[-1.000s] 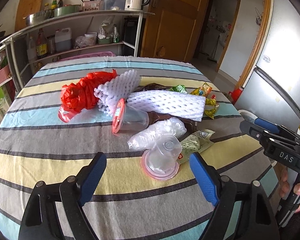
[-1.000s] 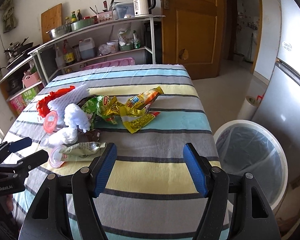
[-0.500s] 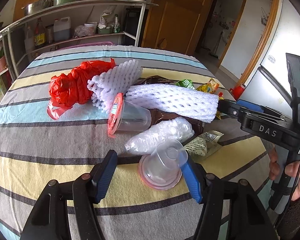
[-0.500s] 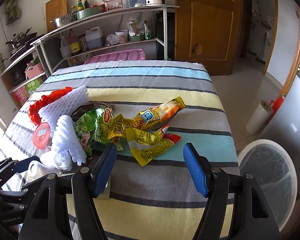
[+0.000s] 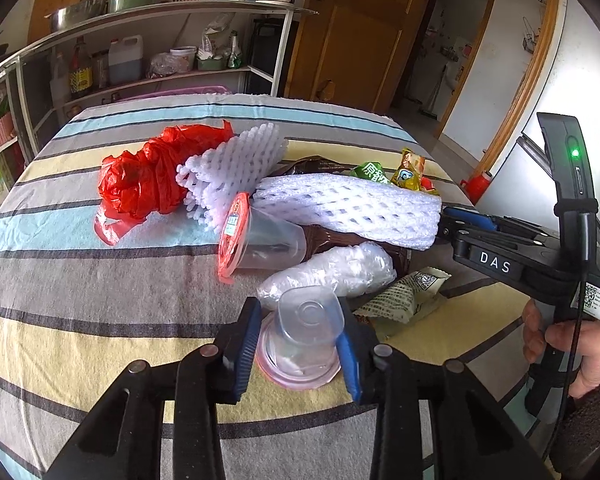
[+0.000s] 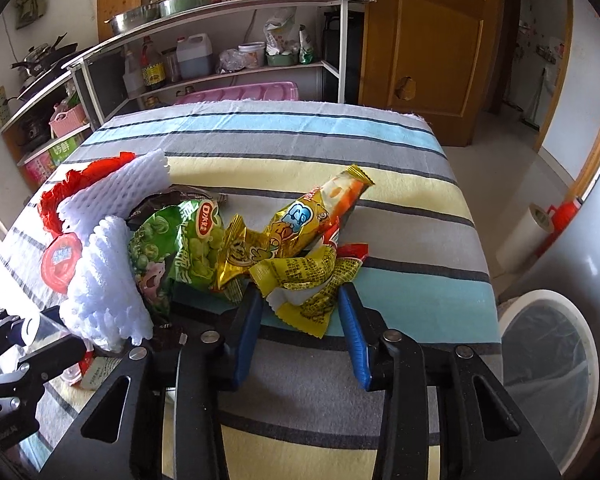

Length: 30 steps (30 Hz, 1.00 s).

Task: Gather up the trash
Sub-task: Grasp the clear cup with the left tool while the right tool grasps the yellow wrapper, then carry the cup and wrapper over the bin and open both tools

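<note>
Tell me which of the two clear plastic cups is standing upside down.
The clear plastic cup between the left gripper pads stands rim-down, base up. The red-lidded clear cup behind it lies on its side.

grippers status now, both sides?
Left gripper: jaws just closed in, pads pressing the upturned clear plastic cup.
Right gripper: jaws just closing around the yellow snack wrapper; contact unclear.

Upturned clear plastic cup [image 5: 306, 330] sits between left fingers [image 5: 246, 340]; crumpled yellow wrapper [image 6: 306, 280] between right fingers [image 6: 354, 334].
</note>
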{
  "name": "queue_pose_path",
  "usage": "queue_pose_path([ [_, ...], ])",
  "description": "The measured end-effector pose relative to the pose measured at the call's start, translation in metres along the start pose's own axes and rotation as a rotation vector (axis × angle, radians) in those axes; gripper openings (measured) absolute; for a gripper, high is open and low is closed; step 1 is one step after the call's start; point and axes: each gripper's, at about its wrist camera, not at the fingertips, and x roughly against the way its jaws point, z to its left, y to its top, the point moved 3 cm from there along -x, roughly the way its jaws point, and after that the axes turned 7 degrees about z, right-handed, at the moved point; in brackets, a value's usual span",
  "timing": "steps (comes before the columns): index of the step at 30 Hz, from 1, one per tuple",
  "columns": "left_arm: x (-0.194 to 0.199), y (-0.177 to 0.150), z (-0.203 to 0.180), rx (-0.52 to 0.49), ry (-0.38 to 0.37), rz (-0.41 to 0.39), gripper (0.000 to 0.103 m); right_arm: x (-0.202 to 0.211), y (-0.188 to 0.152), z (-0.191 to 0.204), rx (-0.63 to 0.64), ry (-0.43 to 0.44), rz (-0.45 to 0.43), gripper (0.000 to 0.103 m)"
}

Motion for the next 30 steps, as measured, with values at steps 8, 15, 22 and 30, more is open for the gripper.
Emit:
queue_pose_path([
  [8,0.004,-0.001,0.0,0.001,0.004,-0.014,0.031,0.006,-0.002,-0.004,-0.027,0.023,-0.016,0.025],
  [15,0.022,-0.004,-0.003,-0.016,0.02,-0.058,0.031,0.025,-0.011,-0.006,-0.053,0.058,-0.066,0.022],
  [22,0.046,-0.001,-0.023,-0.06,-0.024,-0.112,0.031,0.058,-0.021,-0.011,-0.082,0.103,-0.138,0.022],
  [30,0.053,0.021,-0.07,-0.158,-0.097,-0.146,0.031,0.106,-0.041,-0.04,-0.119,0.064,-0.217,0.022],
])
